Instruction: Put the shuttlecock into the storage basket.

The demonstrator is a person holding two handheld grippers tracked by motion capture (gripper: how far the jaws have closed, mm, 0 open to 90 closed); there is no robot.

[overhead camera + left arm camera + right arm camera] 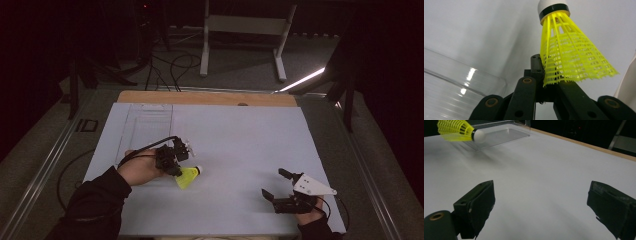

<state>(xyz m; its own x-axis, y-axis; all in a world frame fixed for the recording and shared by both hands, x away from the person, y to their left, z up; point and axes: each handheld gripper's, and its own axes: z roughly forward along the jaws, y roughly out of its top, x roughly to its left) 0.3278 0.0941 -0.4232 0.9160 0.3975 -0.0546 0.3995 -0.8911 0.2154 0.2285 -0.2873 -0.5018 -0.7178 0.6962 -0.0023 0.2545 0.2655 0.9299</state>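
- While the yellow shuttlecock [189, 177] sits clamped at its skirt rim in the left gripper [176, 167], its long axis runs away from the jaws, white cork tip [552, 7] pointing out ahead and toward the middle of the table [240, 135].
- Left gripper view: skirt [571, 57] flares back toward the jaws, lower edge pinched between them; cork end is the far end.
- Shuttlecock is at the left-centre of the table, held low, just above or at the surface; cannot tell if it touches.
- Clear plastic box [147, 131] lies behind and left of the shuttlecock, near it, long side running away from the person; its curved clear wall [454, 85] shows just beside the left jaws.
- Likely next move: carry the shuttlecock back to the box, so the thing that matters is that the box is behind the held end, not ahead of the cork.
- Left hand [137, 170] is far nearer to both.
- Right gripper [280, 187] rests well apart at the right front of the table, jaws wide apart, nothing between them.
- Right gripper view: shuttlecock [459, 131] is far off at upper left, cork pointing right, box [501, 132] behind it.
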